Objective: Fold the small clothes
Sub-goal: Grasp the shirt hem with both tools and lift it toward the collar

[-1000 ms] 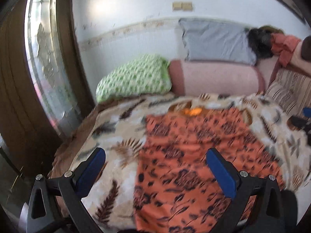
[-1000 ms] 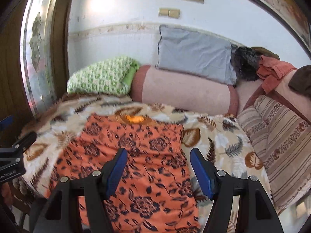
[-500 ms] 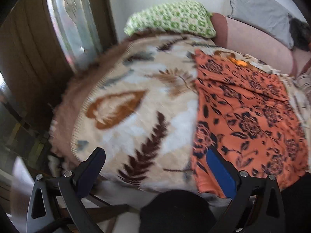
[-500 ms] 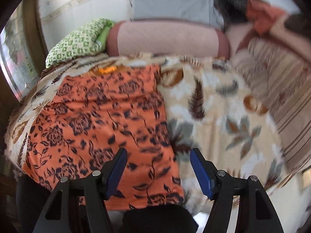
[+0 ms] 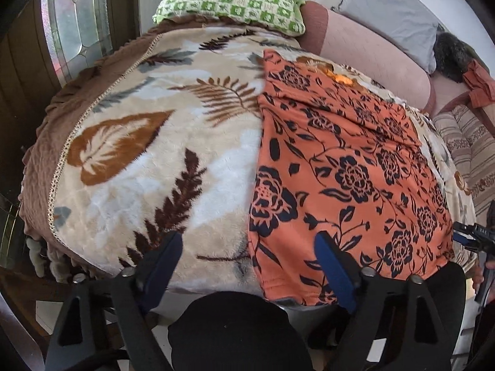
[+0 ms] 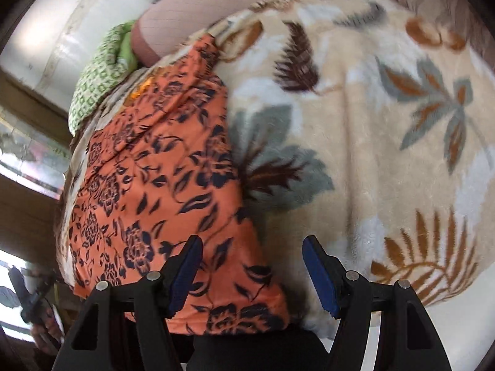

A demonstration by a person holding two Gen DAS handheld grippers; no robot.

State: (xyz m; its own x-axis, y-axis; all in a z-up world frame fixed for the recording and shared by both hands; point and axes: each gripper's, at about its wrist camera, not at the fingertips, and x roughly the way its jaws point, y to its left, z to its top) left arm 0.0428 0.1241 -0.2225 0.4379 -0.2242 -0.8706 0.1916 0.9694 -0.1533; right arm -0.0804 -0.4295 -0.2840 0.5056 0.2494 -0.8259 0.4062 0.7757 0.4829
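Note:
An orange garment with a dark flower print [image 5: 346, 167] lies spread flat on a beige leaf-patterned blanket [image 5: 148, 142]; its near hem hangs at the bed's front edge. My left gripper [image 5: 247, 256] is open and empty, hovering over the garment's near left corner. In the right wrist view the same garment [image 6: 161, 179] fills the left half. My right gripper [image 6: 252, 266] is open and empty, just above the garment's near right corner, with the blanket [image 6: 386, 130] to its right. The right gripper also shows at the far right of the left wrist view [image 5: 473, 238].
A green patterned pillow [image 5: 232, 0], a pink bolster [image 5: 365, 46] and a grey pillow [image 5: 393, 12] lie at the head of the bed. A striped cushion [image 5: 470, 148] sits at the right. A glass door panel [image 5: 74, 21] stands left of the bed.
Both grippers have dropped and tilted down toward the garment's near hem. The left one moved to the left corner, the right one to the right corner. Both stay open.

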